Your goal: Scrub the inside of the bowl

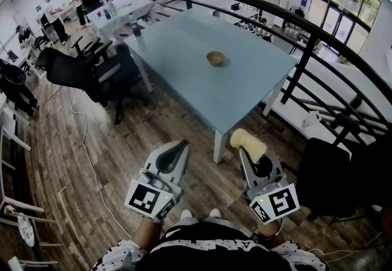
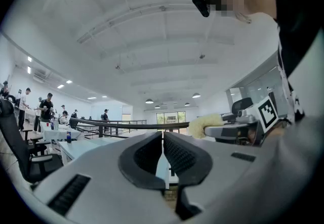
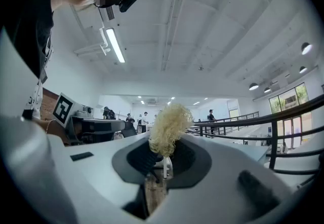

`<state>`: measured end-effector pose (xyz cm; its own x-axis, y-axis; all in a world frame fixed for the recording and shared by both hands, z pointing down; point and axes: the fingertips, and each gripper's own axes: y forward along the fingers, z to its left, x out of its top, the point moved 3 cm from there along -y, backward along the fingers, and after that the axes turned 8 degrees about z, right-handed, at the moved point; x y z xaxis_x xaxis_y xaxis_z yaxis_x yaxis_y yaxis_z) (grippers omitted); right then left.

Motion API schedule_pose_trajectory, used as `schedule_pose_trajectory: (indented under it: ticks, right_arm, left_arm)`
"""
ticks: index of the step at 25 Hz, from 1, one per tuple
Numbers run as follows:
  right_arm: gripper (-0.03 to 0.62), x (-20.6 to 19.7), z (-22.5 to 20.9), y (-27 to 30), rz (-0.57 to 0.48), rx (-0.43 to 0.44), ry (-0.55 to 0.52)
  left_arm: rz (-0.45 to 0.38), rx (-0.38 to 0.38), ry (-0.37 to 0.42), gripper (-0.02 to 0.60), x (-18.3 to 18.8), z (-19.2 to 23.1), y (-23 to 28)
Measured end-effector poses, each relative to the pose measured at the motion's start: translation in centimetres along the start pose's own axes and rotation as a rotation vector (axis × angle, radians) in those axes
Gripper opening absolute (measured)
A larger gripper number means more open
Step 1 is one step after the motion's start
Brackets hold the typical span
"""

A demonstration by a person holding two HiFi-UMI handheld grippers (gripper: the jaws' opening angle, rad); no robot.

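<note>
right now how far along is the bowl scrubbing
Done: the right tongs are shut on the fluffy yellow scrubber. In hand: nothing yet. The left tongs are shut and empty, and both hang over the floor, short of the table. Left: all the scrubbing. The bowl sits alone on the table, untouched, well ahead of both tongs.

No words, brands or numbers legible anywhere. Only black-and-white coded squares, on the cubes of the left gripper [image 1: 181,145] and right gripper [image 1: 244,154].
</note>
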<state>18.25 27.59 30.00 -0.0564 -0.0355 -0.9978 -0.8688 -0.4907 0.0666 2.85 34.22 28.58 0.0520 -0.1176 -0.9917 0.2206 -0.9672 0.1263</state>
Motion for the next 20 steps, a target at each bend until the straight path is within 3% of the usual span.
schedule_pose_trajectory:
  ticks: [20]
  right_arm:
    - [0.060,-0.1,-1.9,-0.9,-0.034,0.034,0.023]
  left_arm:
    - [-0.001,0.023,0.022,0.018,0.4,-1.7,1.2]
